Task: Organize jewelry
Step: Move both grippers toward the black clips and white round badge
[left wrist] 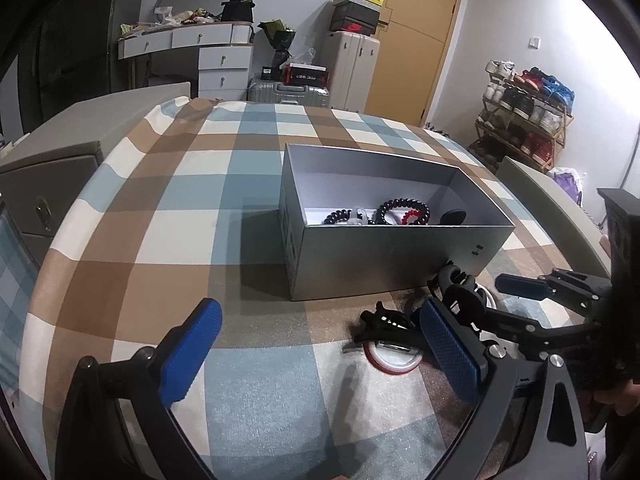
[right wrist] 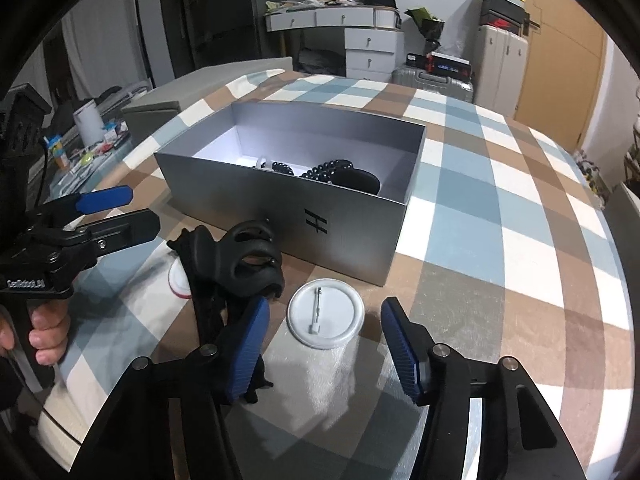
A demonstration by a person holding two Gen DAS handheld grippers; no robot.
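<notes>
Between the fingers of the right gripper (right wrist: 324, 344) lies one white pin badge (right wrist: 325, 313), pin side up, on the checked cloth (right wrist: 500, 240). The pads straddle it without touching; the jaws are released, nothing grasped. Just left of the left finger (right wrist: 250, 344) lie the black hair claws (right wrist: 244, 264): at least two, overlapping, exact count unclear. Beyond them, partly hidden, is a second badge with a red rim (right wrist: 178, 282).

The left gripper (left wrist: 316, 356) hangs with jaws spread wide, empty. Its right finger (left wrist: 452, 356) is close beside the claws and the red-rimmed badge (left wrist: 394, 360); contact cannot be judged.

Ahead of both sets of fingers stands one grey box (left wrist: 384, 256), lid off. Inside: about two black coiled bands (left wrist: 402, 208), one red item, one clear item, one dark oval piece.

Judgement: sorting is partly done. Remaining outside: two badges and the claws.
</notes>
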